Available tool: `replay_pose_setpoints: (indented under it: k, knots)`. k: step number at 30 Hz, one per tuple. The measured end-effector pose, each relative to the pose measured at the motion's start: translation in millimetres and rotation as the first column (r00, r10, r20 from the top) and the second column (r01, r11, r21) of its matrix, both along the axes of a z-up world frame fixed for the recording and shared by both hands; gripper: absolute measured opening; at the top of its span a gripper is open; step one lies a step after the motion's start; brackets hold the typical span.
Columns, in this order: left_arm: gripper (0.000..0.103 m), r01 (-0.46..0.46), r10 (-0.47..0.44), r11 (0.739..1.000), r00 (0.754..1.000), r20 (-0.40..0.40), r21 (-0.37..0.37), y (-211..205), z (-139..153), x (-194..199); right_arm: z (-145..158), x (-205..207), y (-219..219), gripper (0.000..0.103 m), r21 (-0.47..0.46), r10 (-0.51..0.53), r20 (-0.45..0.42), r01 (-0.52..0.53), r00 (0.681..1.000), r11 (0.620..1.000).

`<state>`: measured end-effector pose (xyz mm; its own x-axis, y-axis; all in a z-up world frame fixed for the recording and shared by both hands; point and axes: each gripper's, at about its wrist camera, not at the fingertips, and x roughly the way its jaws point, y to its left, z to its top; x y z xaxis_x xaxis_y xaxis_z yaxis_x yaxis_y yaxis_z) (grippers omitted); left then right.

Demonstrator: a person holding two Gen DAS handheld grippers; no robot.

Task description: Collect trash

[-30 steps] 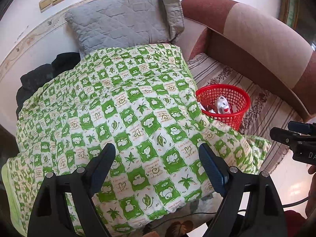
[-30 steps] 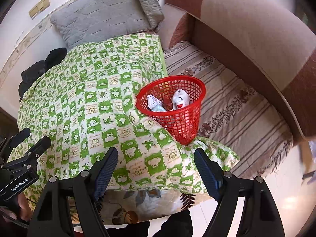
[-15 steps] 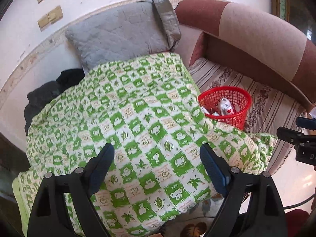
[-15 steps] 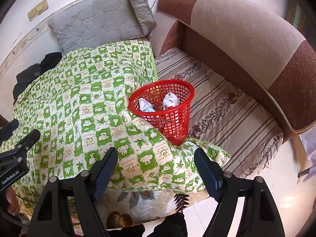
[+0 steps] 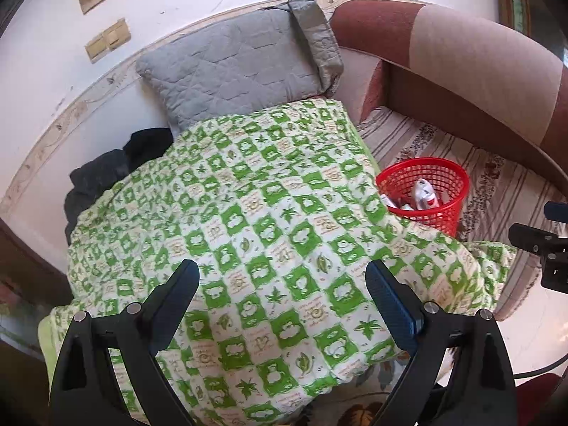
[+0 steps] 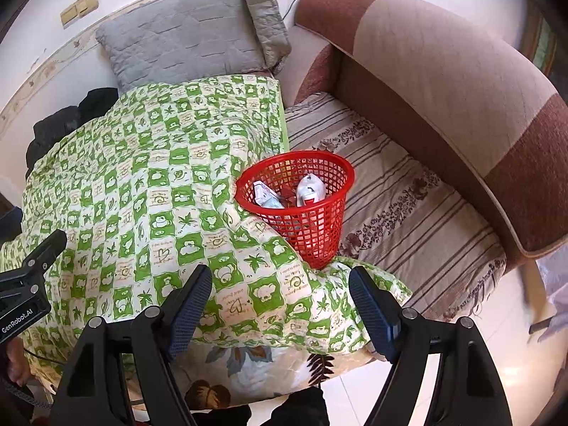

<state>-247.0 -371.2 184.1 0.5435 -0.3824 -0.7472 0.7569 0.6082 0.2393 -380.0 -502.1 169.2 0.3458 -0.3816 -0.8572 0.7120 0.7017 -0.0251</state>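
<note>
On sofa, upright red basket [image 6: 301, 195], rim upward

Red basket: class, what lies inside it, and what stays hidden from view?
Inside the basket: a white bottle, a small carton, and a dark red scrap. Anything beneath them is covered; the quilt hides its lower left side.

light: bright daylight, glaring off white floor [image 6: 497, 372] at lower right | edges: fisheye bending, corners vignetting black | focus: mostly sharp, right rim smearing slightly | shadows: soft
</note>
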Motion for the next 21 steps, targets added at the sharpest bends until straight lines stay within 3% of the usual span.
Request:
replay_pose_setpoints:
  k: [21]
  knots:
    - [0.094, -0.024, 0.024, 1.0, 0.998, -0.061, -0.008, 7, -10, 12, -6, 21, 11, 0.083, -0.013, 0.058, -0.045, -0.058, 0.997, 0.998]
